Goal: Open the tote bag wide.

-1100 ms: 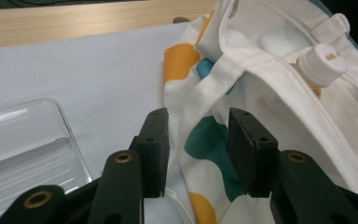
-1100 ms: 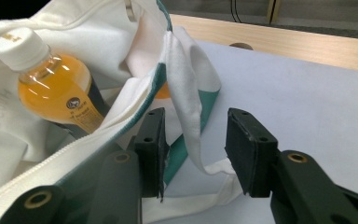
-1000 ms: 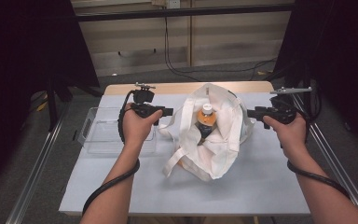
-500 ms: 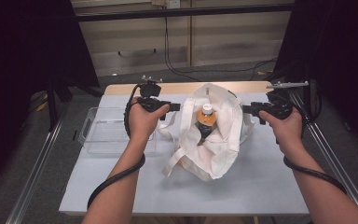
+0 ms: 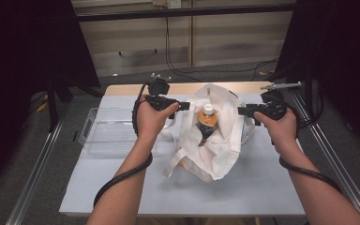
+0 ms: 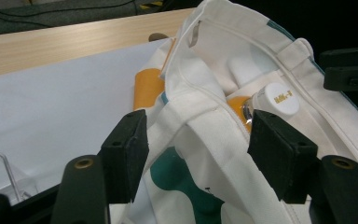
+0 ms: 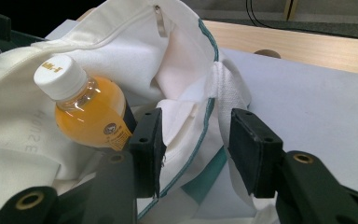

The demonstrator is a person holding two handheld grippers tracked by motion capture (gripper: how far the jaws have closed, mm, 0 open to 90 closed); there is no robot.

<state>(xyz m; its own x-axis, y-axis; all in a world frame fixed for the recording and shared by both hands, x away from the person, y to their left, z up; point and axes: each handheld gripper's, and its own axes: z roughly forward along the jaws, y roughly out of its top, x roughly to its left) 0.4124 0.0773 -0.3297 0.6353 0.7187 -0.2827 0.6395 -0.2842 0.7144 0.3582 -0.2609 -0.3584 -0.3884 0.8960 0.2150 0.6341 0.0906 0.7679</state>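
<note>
A white cloth bag (image 5: 215, 150) with green print stands open in the middle of the table. Inside it an orange drink bottle (image 5: 207, 119) with a white cap stands upright. My left gripper (image 5: 187, 106) is at the bag's left rim. In the left gripper view its jaws (image 6: 198, 149) have just been opening and straddle the rim's fabric (image 6: 205, 121) without pinching it, with the bottle cap (image 6: 279, 99) just beyond. My right gripper (image 5: 240, 111) is at the bag's right rim. Its jaws (image 7: 196, 149) stand apart around the green-seamed edge (image 7: 200, 126), next to the bottle (image 7: 91, 112).
A clear plastic tray (image 5: 98, 136) sits on the table's left side, behind my left forearm. The white sheet (image 5: 262, 187) covers the table, with a wooden strip (image 5: 183, 87) along the far edge. Metal rails run down both sides.
My left gripper has shifted right, up to the bag's rim, and its jaws have spread apart. The right hand, the bag and the bottle have kept their places.
</note>
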